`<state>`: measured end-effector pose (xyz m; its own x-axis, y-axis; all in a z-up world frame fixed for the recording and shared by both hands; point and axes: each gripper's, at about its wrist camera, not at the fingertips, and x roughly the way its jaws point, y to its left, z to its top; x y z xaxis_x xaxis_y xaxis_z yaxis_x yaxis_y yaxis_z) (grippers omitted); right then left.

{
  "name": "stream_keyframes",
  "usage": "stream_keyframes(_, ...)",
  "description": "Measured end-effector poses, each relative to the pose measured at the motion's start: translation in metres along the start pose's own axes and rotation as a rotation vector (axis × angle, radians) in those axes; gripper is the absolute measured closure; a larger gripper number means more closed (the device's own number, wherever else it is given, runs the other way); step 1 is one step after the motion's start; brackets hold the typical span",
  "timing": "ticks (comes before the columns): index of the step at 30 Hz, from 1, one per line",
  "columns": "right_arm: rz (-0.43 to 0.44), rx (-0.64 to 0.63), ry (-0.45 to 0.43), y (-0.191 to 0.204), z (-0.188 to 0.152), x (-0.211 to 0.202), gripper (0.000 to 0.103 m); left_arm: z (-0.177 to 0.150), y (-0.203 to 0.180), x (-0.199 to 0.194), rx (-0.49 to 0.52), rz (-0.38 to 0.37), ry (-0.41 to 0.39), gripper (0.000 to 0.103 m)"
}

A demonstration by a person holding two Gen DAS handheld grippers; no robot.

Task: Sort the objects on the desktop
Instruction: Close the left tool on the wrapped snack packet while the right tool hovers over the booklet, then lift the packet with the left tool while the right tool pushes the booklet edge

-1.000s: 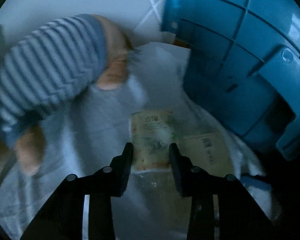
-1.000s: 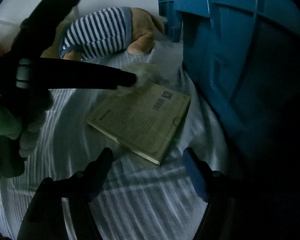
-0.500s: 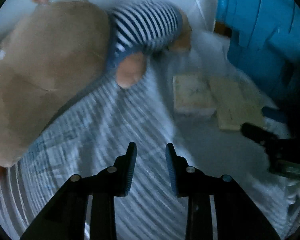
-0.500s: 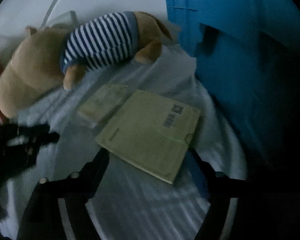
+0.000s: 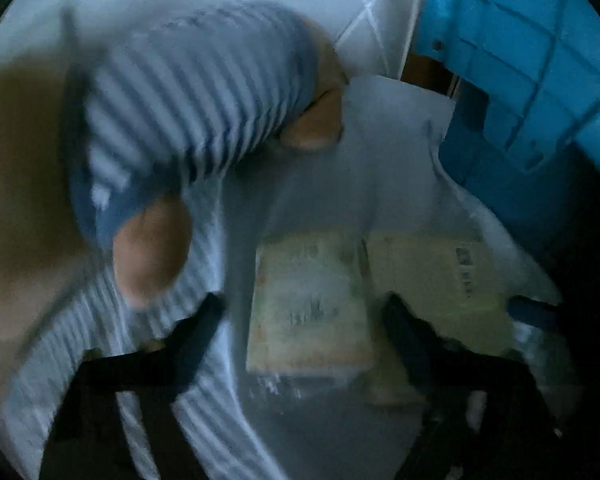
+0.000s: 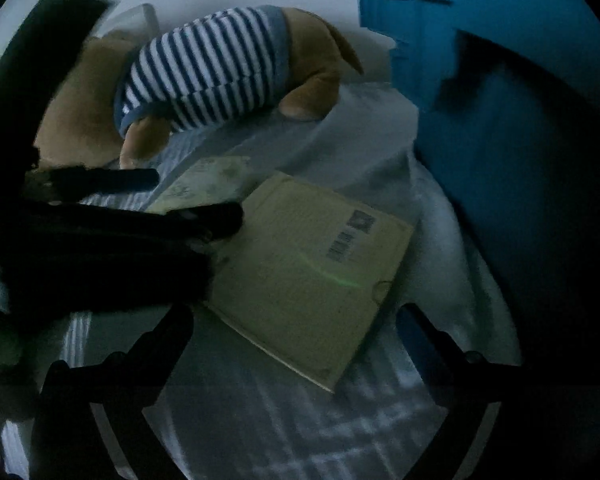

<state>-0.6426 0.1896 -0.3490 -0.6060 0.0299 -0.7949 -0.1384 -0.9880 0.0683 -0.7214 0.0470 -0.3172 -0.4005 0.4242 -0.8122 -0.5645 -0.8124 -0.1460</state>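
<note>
Two pale yellow booklets lie side by side on a striped white cloth. The smaller booklet point(image 5: 312, 300) point(image 6: 208, 184) sits between the fingers of my open left gripper point(image 5: 304, 320), which also shows in the right wrist view point(image 6: 196, 196) straddling that booklet. The larger booklet point(image 6: 312, 268) point(image 5: 440, 276), with a barcode, lies just ahead of my open, empty right gripper point(image 6: 296, 332). A plush bear point(image 6: 220, 76) point(image 5: 188, 120) in a blue-striped shirt lies behind the booklets.
A big blue plastic crate point(image 6: 500, 120) point(image 5: 520, 60) stands on the right, close to the booklets. The striped cloth point(image 6: 280, 420) covers the surface. A white wall is behind the bear. The scene is dim.
My left gripper has swung back from the left toward the smaller booklet and opened wider around it. My right gripper has stayed over the larger booklet.
</note>
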Motion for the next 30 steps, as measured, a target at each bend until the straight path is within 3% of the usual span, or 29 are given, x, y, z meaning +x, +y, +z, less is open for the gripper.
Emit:
stream_keyframes(2, 0.01, -0.007, 0.004, -0.001, 0.0, 0.002, 0.0, -0.012, 0.007, -0.011, 0.007, 0.053, -0.008, 0.059)
stream_keyframes(4, 0.03, -0.007, 0.006, 0.0, 0.002, 0.003, 0.0, -0.027, 0.013, -0.021, 0.032, 0.123, -0.012, 0.06)
stream_keyframes(8, 0.092, 0.008, 0.009, 0.002, 0.006, 0.001, 0.0, -0.054, 0.031, -0.049, -0.045, 0.182, 0.006, 0.06)
stream_keyframes(12, 0.055, 0.004, 0.016, 0.017, 0.012, -0.002, 0.0, -0.097, 0.044, -0.088, -0.136, 0.239, 0.011, 0.06)
stream_keyframes(16, 0.005, 0.095, 0.026, 0.029, 0.028, 0.014, 0.0, -0.13, 0.051, -0.135, -0.21, 0.271, 0.001, 0.06)
stream_keyframes(20, -0.062, 0.143, 0.008, 0.036, 0.039, 0.024, 0.0, -0.14, 0.04, -0.132, -0.234, 0.284, -0.014, 0.06)
stream_keyframes(26, -0.054, 0.11, -0.013, 0.048, 0.052, 0.033, 0.0, -0.142, 0.039, -0.131, -0.23, 0.29, -0.026, 0.06)
stream_keyframes(28, -0.049, 0.09, 0.011, 0.049, 0.056, 0.033, 0.0, -0.144, 0.042, -0.14, -0.237, 0.283, -0.029, 0.06)
stream_keyframes(30, -0.044, 0.064, 0.043, 0.052, 0.059, 0.03, 0.0, -0.139, 0.041, -0.122, -0.238, 0.282, -0.031, 0.06)
